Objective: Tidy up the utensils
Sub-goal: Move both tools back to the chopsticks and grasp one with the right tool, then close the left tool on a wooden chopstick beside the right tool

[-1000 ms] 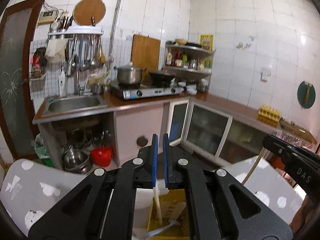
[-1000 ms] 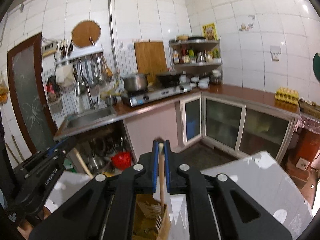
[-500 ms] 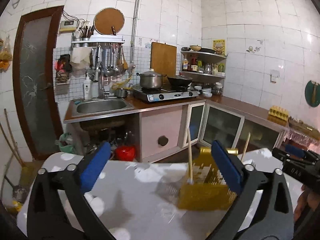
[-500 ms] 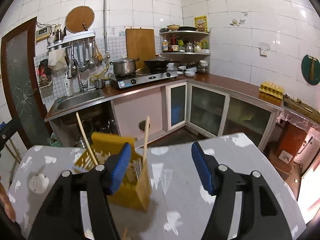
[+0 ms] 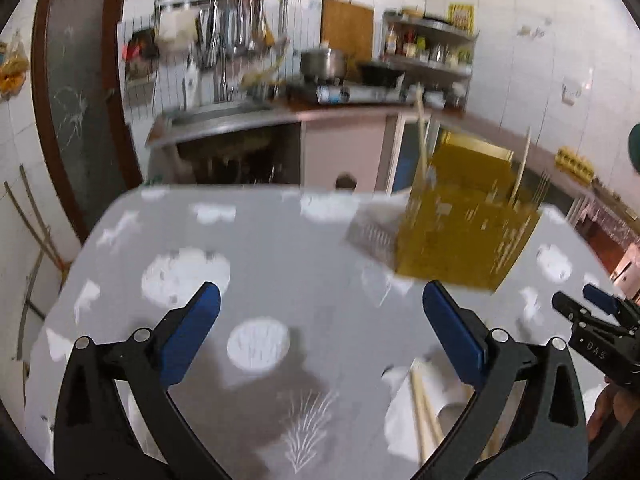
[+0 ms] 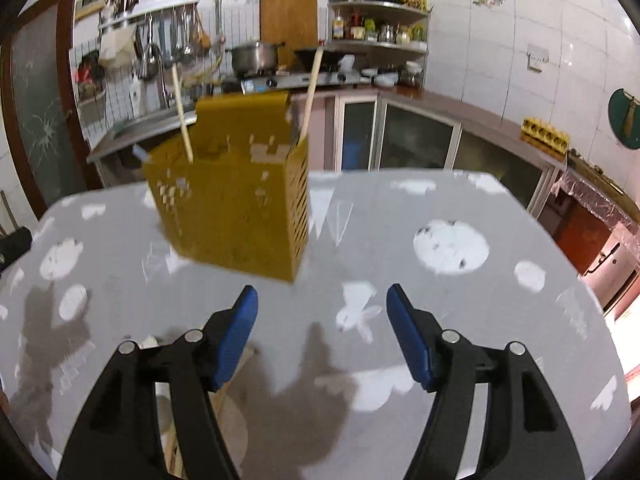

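Observation:
A yellow perforated utensil holder (image 5: pixel 464 220) (image 6: pixel 240 208) stands on the grey patterned table (image 5: pixel 280 248). Two wooden chopsticks (image 6: pixel 311 88) stick up out of it, one at each side. More chopsticks (image 5: pixel 424 412) lie flat on the cloth near the front edge, partly under my fingers. My left gripper (image 5: pixel 320 296) is open wide over bare cloth, to the left of and short of the holder. My right gripper (image 6: pixel 322 300) is in front of the holder, its jaws opening with nothing between them. The left wrist view also shows the right gripper (image 5: pixel 576 300) at its right edge.
Beyond the table run a kitchen counter (image 6: pixel 460 108) with glass-fronted cabinets, a sink (image 5: pixel 216 112), a stove with a pot (image 6: pixel 256 56), and a rack of hanging utensils (image 6: pixel 168 36). A brown-framed door (image 5: pixel 72 92) stands at the left.
Both grippers were shut above the holder, the right one on a chopstick. Both have opened, left the chopsticks standing in the holder, and drawn back and down toward the table.

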`<state>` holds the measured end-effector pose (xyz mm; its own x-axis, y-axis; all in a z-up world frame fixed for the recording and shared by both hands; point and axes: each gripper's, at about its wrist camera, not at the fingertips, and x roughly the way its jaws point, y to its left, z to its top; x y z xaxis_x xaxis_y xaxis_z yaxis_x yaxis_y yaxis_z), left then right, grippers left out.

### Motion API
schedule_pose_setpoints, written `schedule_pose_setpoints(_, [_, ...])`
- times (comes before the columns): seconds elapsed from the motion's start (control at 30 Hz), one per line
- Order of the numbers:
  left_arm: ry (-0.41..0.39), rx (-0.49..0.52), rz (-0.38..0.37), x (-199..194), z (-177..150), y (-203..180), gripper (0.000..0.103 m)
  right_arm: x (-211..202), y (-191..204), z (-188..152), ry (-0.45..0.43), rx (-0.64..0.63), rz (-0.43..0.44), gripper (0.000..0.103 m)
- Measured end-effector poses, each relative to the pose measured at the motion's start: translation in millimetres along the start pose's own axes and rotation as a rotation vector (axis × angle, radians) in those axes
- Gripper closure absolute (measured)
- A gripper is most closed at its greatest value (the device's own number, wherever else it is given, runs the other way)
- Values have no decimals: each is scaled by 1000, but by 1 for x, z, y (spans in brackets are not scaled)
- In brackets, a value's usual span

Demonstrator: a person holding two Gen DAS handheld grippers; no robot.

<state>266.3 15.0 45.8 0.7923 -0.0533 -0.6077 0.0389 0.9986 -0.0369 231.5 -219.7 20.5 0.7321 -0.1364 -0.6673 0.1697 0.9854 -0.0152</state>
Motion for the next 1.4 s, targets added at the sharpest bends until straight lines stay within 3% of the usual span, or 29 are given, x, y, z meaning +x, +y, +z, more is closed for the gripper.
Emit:
schedule_pose_setpoints(0.27, [117,27,34,32,-41,8,5,38,27,-18,114,-2,-13,37])
schedule_pose_setpoints(0.4, [164,-10,28,42,-50,18,5,52,45,-23,153,-13,-7,39])
schedule_pose_setpoints(0.5, [175,-19,17,43,-53,18,5,66,53,-24,204,-3,-6,63])
schedule_pose_setpoints(0.57, [176,-4,16,42,-55,15,5,72,54,-23,221,19,1,65])
schedule_pose_setpoints(0.7, [190,6,0,43,-60,8,5,76,59,-21,225,5,26,94])
schedule_pose_setpoints(1.07, [237,49,-55,42,-72,-31,5,63,16,-27,226,15,52,95])
schedule_pose_setpoints(1.4, [283,99,-36,43,-87,-49,6,59,-9,-36,220,34,48,95])
